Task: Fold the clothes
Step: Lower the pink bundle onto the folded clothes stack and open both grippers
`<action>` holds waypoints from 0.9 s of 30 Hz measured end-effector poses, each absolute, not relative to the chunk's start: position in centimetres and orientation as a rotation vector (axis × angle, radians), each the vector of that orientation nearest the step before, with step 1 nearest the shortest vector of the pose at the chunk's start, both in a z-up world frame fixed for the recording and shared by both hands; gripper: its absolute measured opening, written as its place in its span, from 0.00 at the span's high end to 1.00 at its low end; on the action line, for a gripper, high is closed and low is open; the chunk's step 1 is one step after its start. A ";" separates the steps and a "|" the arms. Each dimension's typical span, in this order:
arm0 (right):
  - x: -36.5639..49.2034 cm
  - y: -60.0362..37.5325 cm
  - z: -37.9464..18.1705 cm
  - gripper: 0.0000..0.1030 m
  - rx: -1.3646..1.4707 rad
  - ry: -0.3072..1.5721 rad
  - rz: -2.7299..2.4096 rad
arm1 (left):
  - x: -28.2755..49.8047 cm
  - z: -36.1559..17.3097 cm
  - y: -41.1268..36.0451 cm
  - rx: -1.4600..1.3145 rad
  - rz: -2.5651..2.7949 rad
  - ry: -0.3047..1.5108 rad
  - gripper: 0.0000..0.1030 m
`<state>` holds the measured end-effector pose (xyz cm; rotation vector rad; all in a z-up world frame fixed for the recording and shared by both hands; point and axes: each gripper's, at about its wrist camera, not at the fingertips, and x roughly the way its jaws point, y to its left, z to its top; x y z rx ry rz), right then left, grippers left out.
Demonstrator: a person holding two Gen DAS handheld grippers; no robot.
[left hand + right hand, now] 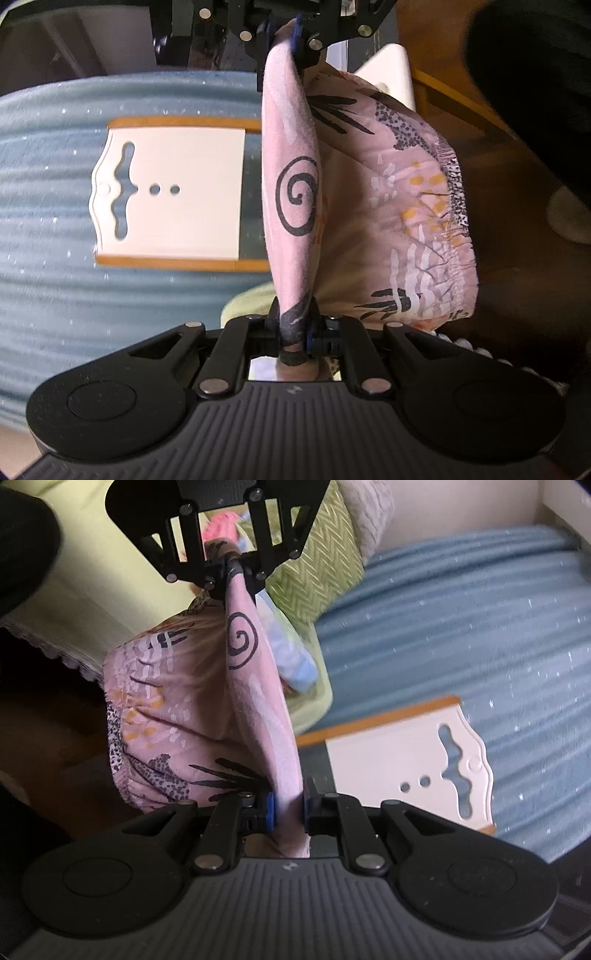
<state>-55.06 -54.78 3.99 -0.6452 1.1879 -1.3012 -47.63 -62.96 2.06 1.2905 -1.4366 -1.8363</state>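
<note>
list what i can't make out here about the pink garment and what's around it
- Pink garment: its type and full shape; it hangs bunched between the left tool and right tool, and both views show only part of it.
- Blue and white item, right wrist view: mostly hidden behind the garment, unidentifiable.
- White board, left wrist view: its right end is covered by the garment.
- Dark area beside the garment, left wrist view: too dim to read.

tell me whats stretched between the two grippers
A taut edge of the pink garment, spiral print on it, runs from the left gripper to the right gripper; both wrist views show it.
</note>
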 end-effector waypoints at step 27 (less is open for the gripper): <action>-66.9 -68.8 -7.7 0.89 -0.472 1.287 -1.377 | -59.3 -9.8 -75.4 1.234 -1.997 -1.410 0.88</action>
